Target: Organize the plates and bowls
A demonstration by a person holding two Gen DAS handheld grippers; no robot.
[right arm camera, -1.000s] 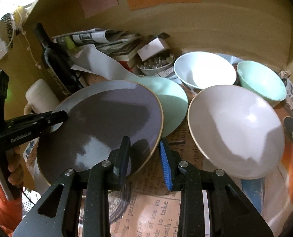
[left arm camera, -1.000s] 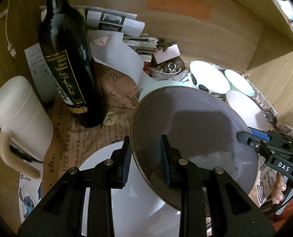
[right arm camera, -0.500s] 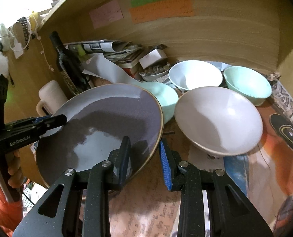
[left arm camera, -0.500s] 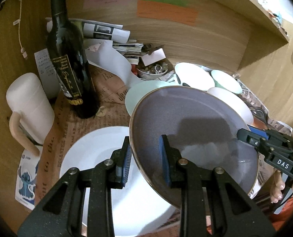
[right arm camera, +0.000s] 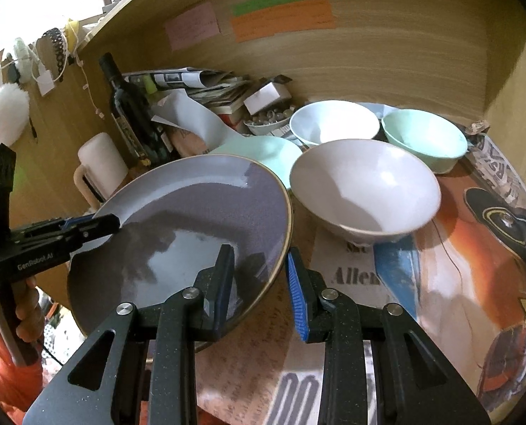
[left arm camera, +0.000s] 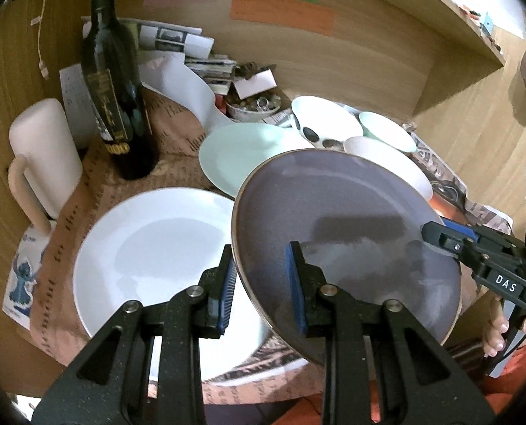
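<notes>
Right wrist view: three bowls [right arm camera: 365, 187]; two plates [right arm camera: 192, 219]; one bottle [right arm camera: 128, 113].

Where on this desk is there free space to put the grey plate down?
The bare newspaper in front of the big white bowl is open. The white plate beside the wine bottle has nothing on it. The back is crowded: bowls, mint plate, papers.
</notes>
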